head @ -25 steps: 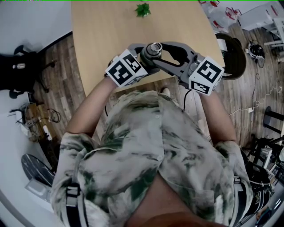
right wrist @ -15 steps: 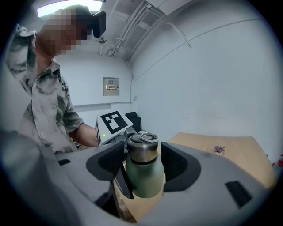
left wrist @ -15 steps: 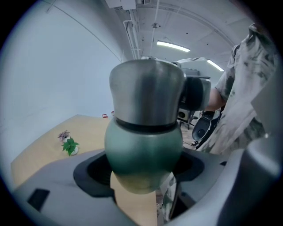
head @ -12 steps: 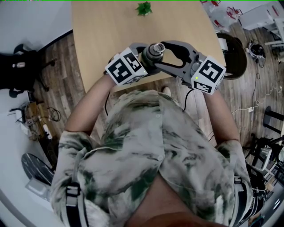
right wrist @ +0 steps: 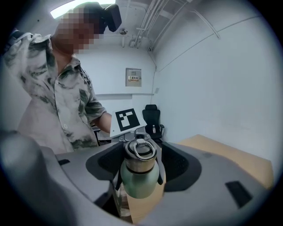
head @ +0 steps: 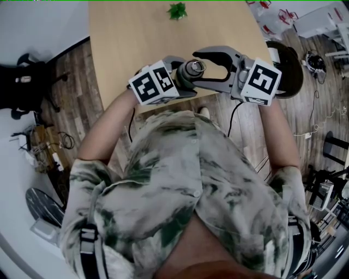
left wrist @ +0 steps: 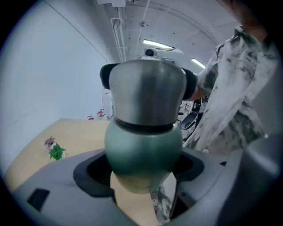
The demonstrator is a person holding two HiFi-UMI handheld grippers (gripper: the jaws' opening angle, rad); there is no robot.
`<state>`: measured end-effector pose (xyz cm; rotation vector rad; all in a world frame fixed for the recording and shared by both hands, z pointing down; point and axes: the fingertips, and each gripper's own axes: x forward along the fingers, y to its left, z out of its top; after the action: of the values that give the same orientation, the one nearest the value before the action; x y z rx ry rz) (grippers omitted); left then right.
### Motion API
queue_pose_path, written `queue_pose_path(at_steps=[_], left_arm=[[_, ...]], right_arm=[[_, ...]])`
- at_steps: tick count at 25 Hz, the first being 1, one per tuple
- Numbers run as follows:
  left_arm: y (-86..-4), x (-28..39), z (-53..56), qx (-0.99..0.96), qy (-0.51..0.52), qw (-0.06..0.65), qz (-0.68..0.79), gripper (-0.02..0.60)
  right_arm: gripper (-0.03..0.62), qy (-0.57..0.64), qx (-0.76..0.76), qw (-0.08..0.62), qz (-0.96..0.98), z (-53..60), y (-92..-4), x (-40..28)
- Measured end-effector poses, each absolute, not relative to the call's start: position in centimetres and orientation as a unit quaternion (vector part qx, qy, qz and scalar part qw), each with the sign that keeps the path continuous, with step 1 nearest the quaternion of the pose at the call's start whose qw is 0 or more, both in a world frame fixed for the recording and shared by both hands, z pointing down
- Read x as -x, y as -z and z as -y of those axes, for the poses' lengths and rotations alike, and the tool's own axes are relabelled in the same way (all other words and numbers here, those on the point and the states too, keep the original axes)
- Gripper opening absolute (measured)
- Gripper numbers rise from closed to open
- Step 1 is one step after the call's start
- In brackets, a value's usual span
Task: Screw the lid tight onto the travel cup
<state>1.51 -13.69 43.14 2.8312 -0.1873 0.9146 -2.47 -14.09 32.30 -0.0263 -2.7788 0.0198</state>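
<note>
cup x1 | lid x1 | L gripper, R gripper: 2 | plant x1

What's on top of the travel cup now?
A steel lid sits on the travel cup. Whatever lies under the lid is covered, so how tightly it is screwed cannot be seen.

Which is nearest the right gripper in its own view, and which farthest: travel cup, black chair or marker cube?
1. travel cup: between the jaws, which have just been opening.
2. marker cube: behind the cup, slightly left.
3. black chair: far back by the wall, slightly right.
</note>
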Motion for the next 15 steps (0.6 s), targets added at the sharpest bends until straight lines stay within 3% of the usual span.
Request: queue_pose_path(at_steps=[7,15], left_arm=[[-43.3,-1.5,13.3,-0.947,-0.309,0.073,0.048,0.380],[-43.8,-1.4,15.1,-0.941,-0.301,0.097,0.119,0.380]], right_arm=[[0.252,-0.003,0.027,0.183,0.983,13.3,-32.3,2.6],[0.249,-0.019,-0.084,0.179,0.980,15.0,-33.0,2.8]])
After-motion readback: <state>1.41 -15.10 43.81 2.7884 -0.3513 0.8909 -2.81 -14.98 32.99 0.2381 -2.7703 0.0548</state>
